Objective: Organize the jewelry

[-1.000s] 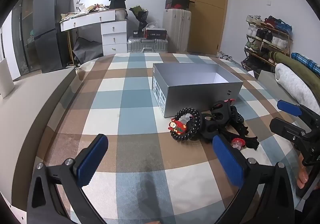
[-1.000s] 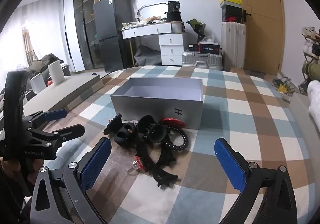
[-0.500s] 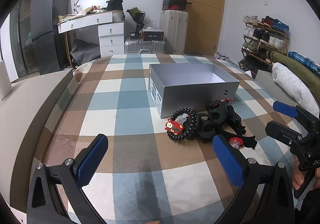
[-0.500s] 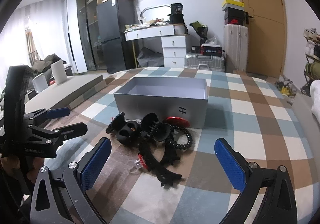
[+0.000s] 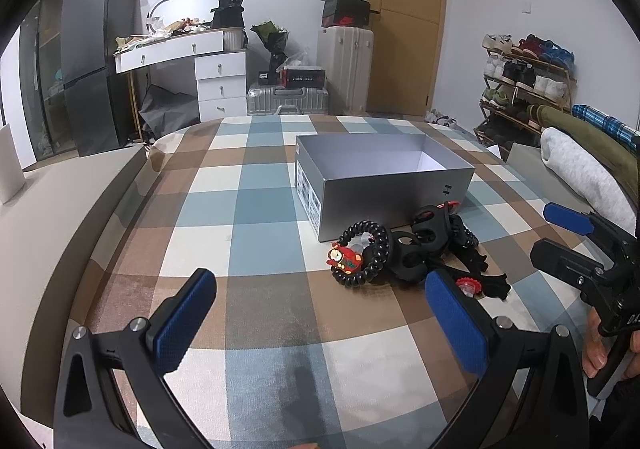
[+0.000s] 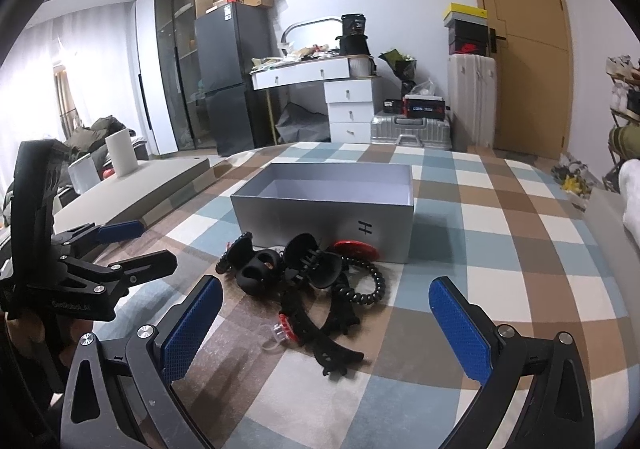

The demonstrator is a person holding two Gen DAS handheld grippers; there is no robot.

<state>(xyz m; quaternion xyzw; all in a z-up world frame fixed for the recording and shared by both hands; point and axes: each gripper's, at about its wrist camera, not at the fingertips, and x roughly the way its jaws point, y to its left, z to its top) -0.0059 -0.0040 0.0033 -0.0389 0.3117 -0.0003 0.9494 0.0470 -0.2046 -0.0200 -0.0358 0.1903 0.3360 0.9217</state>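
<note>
Both grippers hang over a checked cloth (image 5: 256, 209) with nothing between their blue pads. The left gripper (image 5: 320, 313) has its jaws spread wide, its right finger (image 5: 456, 321) just short of the jewelry pile (image 5: 404, 249). The right gripper (image 6: 328, 321) is equally wide open, with the pile's near end lying between its 2 pads. In the left wrist view the right gripper shows at the right edge, a hand (image 5: 608, 349) gripping its handle; in the right wrist view the left gripper (image 6: 120, 245) shows at the left edge, also open. The pile sits on the cloth, touching the near wall of an open grey box (image 6: 320, 217), whose inside looks bare. It holds a black coil tie (image 5: 368, 249) with a red charm (image 5: 345, 257), black claw clips (image 6: 312, 261), another coil tie (image 6: 368, 285), a red oval piece (image 6: 356, 249) against the box, and a clear ring with a red top (image 6: 280, 331) nearest the grippers.
</note>
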